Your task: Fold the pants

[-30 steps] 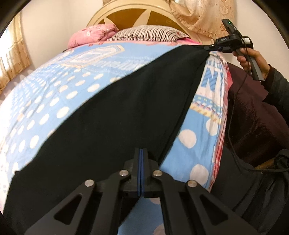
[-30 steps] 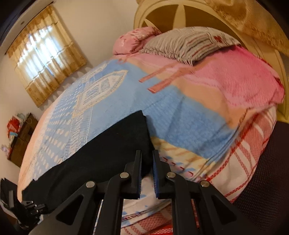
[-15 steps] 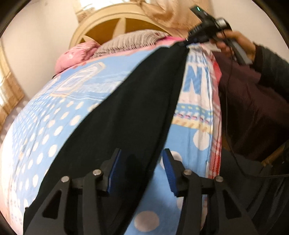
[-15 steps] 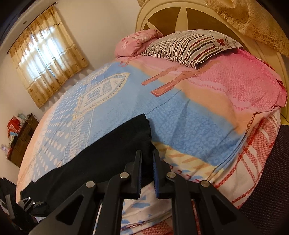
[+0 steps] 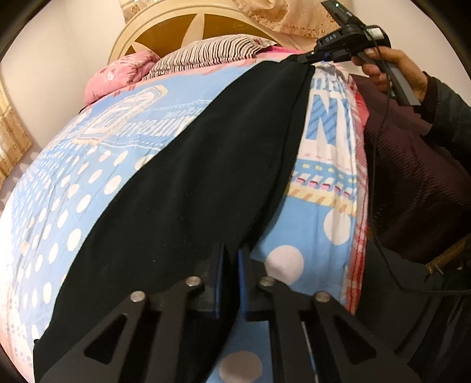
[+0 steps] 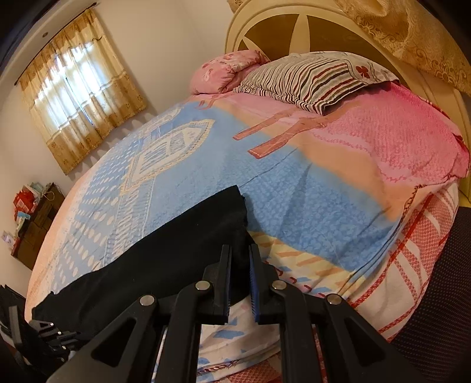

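Black pants (image 5: 188, 188) lie stretched along the near edge of the bed, also in the right wrist view (image 6: 164, 259). My left gripper (image 5: 230, 265) is nearly closed, its blue pads pinching the pants' near edge. My right gripper (image 6: 239, 265) is shut on the far end of the pants near the pillows; it also shows in the left wrist view (image 5: 309, 57), held by a hand. My left gripper shows small at the lower left of the right wrist view (image 6: 53, 336).
The bed has a blue dotted sheet (image 5: 73, 182) and a pink blanket (image 6: 397, 141). A striped pillow (image 6: 309, 76) and a pink pillow (image 6: 226, 67) lie by the headboard (image 6: 294, 26). A person (image 5: 412, 165) stands at the bed's right edge. A curtained window (image 6: 76, 97) is beyond.
My left gripper opened half a second ago and has closed again on the pants' edge. The right gripper stays shut on its end, shifted slightly.
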